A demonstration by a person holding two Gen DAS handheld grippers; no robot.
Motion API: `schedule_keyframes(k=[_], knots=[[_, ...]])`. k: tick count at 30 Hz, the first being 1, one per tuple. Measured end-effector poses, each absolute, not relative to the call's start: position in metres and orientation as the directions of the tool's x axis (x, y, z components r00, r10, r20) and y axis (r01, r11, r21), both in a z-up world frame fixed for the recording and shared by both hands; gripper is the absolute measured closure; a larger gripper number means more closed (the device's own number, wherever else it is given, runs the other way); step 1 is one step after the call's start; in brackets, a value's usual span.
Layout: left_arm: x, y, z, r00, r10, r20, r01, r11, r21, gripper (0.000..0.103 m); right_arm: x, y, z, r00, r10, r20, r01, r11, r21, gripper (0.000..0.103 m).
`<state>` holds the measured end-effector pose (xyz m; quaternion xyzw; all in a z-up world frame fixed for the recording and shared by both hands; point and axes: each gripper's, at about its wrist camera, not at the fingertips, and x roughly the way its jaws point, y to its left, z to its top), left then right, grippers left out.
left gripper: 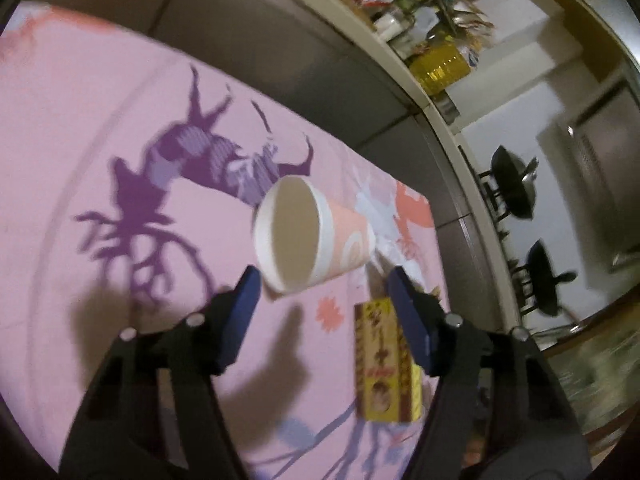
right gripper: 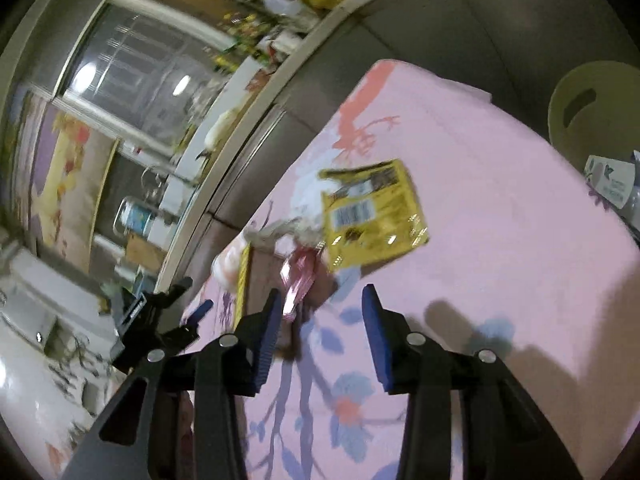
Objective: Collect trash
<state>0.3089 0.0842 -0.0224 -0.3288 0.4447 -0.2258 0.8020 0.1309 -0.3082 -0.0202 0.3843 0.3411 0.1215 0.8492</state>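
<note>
In the left wrist view a pink and white paper cup (left gripper: 316, 232) lies on its side on the pink flowered cloth (left gripper: 80, 128), mouth toward me. My left gripper (left gripper: 324, 280) is open just in front of it, empty. A yellow and brown carton (left gripper: 386, 360) lies by its right finger. In the right wrist view a yellow wrapper (right gripper: 372, 212), crumpled white tissue (right gripper: 308, 200) and a pink foil wrapper (right gripper: 298, 280) lie on the cloth. My right gripper (right gripper: 320, 300) is open, empty, its left finger beside the pink wrapper.
A pale green bin (right gripper: 592, 108) with a handle slot stands at the cloth's far right, a printed box (right gripper: 608, 184) beside it. A grey partition with a cluttered ledge (left gripper: 420, 20) runs behind the table. Black stools (left gripper: 512, 188) stand beyond. The left gripper (right gripper: 160, 320) shows at the cloth's left edge.
</note>
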Motion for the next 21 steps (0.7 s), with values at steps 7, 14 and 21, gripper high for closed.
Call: schedule_keyframes(k=[7, 14, 21], knots=[[0.34, 0.068, -0.038, 0.456, -0.691, -0.56, 0.082, 0.659, -0.747, 0.066, 0.188, -0.332, -0.022, 0.734, 0.394, -0.553, 0.094, 0.748, 0.657, 0.064], [0.337, 0.062, -0.039, 0.449, -0.733, -0.511, 0.118, 0.615, -0.779, 0.093, 0.212, -0.327, -0.043, 0.704, 0.413, -0.578, 0.063, 0.774, 0.63, 0.064], [0.292, 0.085, -0.022, 0.501, -0.729, -0.467, 0.134, 0.598, -0.79, 0.101, 0.189, -0.291, -0.047, 0.605, 0.627, -0.491, -0.103, 0.673, 0.732, 0.064]])
